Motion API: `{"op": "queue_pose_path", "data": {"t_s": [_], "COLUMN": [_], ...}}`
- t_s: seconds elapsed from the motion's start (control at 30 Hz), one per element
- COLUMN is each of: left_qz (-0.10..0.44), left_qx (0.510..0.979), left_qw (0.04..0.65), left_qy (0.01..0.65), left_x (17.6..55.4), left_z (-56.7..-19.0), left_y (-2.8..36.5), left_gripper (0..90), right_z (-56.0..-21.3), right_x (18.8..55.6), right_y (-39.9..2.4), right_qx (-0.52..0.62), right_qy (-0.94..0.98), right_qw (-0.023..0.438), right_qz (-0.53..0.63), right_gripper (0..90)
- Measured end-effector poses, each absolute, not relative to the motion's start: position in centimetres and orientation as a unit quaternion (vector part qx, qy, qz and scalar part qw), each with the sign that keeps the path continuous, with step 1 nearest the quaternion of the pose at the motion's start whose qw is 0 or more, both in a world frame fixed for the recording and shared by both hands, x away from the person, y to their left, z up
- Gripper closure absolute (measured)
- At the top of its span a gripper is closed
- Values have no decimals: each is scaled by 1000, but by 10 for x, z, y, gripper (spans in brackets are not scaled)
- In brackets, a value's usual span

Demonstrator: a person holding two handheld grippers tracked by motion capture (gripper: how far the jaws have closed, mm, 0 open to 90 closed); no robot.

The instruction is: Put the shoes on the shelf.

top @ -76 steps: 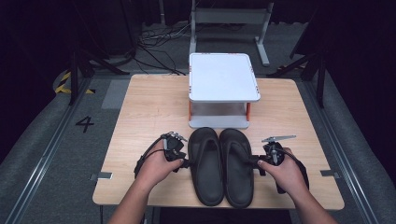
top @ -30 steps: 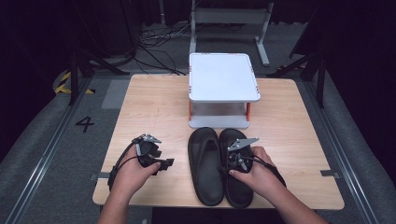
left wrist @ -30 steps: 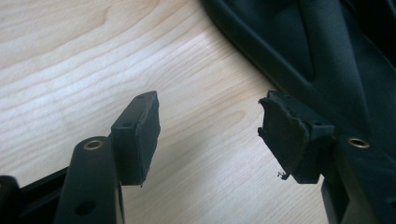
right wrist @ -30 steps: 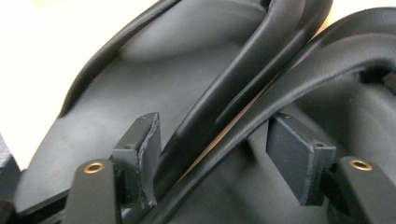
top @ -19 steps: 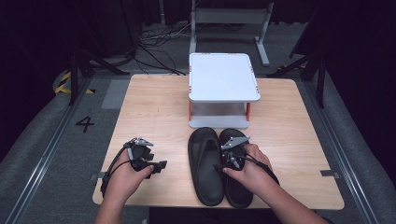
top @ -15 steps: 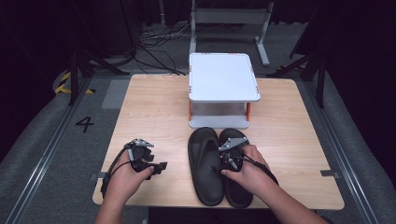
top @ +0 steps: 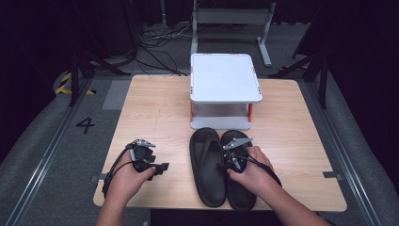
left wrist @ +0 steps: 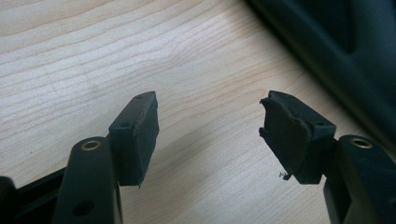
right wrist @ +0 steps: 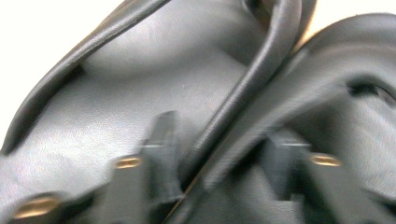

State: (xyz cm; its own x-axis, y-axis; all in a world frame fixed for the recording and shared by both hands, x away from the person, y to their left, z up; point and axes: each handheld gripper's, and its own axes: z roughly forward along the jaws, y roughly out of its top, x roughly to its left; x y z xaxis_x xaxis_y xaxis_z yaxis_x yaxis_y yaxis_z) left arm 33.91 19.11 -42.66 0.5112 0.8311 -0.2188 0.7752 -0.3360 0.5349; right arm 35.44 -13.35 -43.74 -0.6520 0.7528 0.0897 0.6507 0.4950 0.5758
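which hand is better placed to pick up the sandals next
Right. The right tongs sit over the inner edges of the two black sandals, and their jaws have just been closing astride those edges. The left tongs hover open over bare table, apart from the sandals.

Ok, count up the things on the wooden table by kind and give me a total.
Black rubber flip-flop sandals: 2
White two-tier stand with orange posts: 1
Hand-held claws: 2, left claw, right claw
Total: 5
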Motion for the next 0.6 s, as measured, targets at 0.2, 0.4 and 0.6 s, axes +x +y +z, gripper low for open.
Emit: {"op": "queue_pose_path", "data": {"t_s": [0.2,0.4,0.6], "left_qz": [51,49,49], "left_qx": [815,816,818], "left_qw": [305,308,313], "left_qy": [490,486,480], "left_x": [342,346,352], "left_z": [-423,-422,-420], "left_y": [191,189,184], "left_gripper": [368,369,370], "right_z": [-434,-425,-409], "right_x": [359,361,369], "right_y": [-138,-141,-146], "right_qx": [423,414,433], "right_qy": [852,854,834], "right_qw": [60,68,81], "right_qz": [302,307,332], "right_gripper": [760,773,776]}}
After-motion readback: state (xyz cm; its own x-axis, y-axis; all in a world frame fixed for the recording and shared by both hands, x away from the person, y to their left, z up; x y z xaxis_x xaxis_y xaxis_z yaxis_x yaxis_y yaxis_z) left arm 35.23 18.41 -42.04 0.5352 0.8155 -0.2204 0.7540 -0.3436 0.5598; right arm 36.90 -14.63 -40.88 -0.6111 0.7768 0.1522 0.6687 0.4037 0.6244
